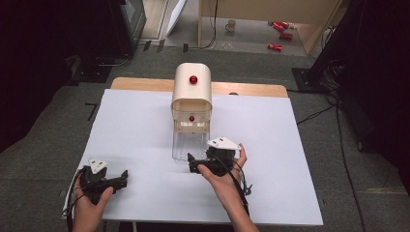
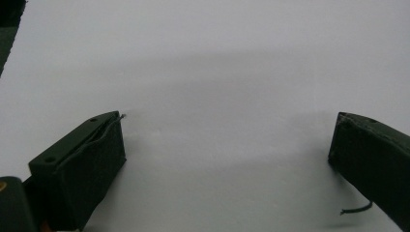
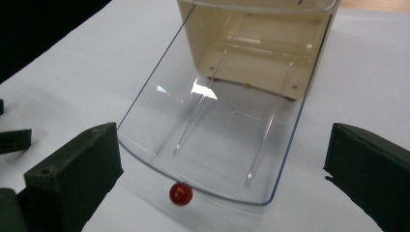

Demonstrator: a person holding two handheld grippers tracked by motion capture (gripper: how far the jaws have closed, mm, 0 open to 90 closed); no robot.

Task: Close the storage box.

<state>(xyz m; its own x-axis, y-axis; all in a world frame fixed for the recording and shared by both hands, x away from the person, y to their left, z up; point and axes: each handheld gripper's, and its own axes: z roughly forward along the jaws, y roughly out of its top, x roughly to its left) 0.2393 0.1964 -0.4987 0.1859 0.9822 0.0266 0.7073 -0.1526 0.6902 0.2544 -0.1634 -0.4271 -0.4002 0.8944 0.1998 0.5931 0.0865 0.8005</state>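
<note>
clear drawer (image 3: 212, 140) pulled out, red knob (image 3: 181, 194) between open right tongs (image 3: 220, 169); left tongs (image 2: 227, 159) open over bare sheet (image 2: 217, 72).

A cream bread box (image 1: 192, 92) with a rounded top and a red knob stands upright near the table's far edge, at its middle. Its clear plastic lid (image 3: 212, 140) lies folded down flat on the tabletop toward the near edge, a small red knob (image 3: 181, 194) at its rim.
</note>
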